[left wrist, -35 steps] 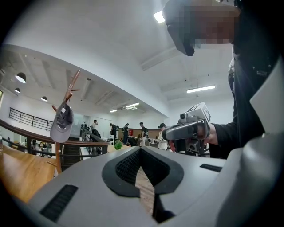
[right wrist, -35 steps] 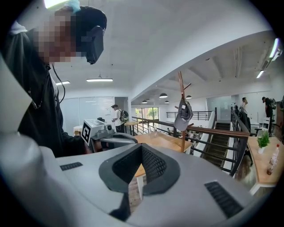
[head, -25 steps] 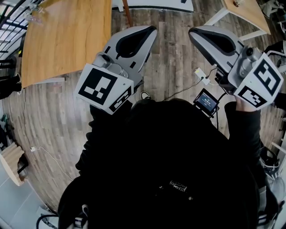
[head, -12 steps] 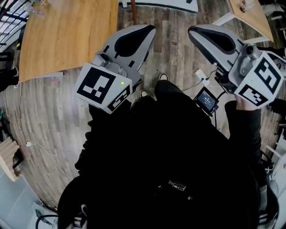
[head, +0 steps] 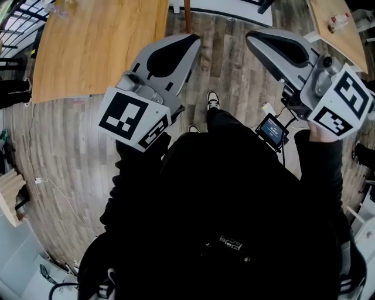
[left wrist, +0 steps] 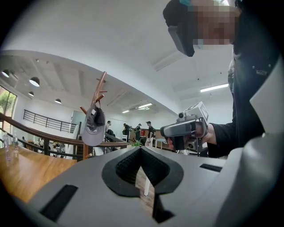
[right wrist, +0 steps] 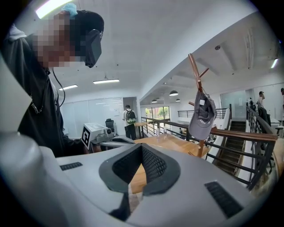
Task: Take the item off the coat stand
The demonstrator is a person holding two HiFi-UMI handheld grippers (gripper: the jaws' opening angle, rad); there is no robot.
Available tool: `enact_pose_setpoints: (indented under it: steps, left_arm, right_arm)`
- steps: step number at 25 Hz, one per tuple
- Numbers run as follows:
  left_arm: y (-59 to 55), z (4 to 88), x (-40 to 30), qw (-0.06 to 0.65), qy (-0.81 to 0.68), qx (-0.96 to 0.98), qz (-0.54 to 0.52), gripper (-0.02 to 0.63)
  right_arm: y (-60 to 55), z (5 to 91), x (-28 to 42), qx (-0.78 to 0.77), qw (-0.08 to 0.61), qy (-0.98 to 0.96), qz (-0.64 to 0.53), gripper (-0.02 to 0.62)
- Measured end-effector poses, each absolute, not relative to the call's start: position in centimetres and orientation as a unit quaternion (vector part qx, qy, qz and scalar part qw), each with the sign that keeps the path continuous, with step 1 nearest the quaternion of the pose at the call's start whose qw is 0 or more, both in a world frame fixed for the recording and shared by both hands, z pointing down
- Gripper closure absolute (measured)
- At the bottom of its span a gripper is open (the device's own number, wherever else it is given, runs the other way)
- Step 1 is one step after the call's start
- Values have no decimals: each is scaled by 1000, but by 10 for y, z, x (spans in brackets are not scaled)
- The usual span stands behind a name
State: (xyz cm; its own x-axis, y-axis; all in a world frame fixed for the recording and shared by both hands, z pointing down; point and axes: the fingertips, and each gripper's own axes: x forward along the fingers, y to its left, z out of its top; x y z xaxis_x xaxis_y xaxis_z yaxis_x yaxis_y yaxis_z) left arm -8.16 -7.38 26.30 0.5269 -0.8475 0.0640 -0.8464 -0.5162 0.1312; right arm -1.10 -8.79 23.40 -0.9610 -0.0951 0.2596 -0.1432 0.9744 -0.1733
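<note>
A grey cap (left wrist: 94, 126) hangs on the wooden coat stand (left wrist: 100, 88), well ahead of my left gripper (left wrist: 141, 148) and up to its left. From the right gripper view the same cap (right wrist: 202, 116) hangs on the stand (right wrist: 194, 66) to the upper right of my right gripper (right wrist: 142, 146). Both grippers are shut with nothing between the jaws. From above, the left gripper (head: 192, 40) and right gripper (head: 250, 36) are held side by side, pointing toward the stand's pole (head: 187, 13).
A wooden table (head: 94, 47) stands to the left, with bottles (left wrist: 9, 148) on it. A railing (right wrist: 242, 135) and stairs (right wrist: 235, 155) lie beyond the stand. Cables (head: 58, 190) trail on the plank floor. Several people stand far back (left wrist: 148, 131).
The table and the stand's pole have slid nearer in the head view, and a shoe now shows ahead of the body. Both grippers stay shut and held as before.
</note>
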Motion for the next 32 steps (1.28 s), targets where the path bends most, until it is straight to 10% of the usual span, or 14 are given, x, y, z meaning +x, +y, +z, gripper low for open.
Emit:
enact_pose_setpoints:
  steps: [32]
  left_arm:
    - [-41,207,-62,52,-516,855,15,606]
  right_arm:
    - [-79,190,11,17,84,-992,90,583]
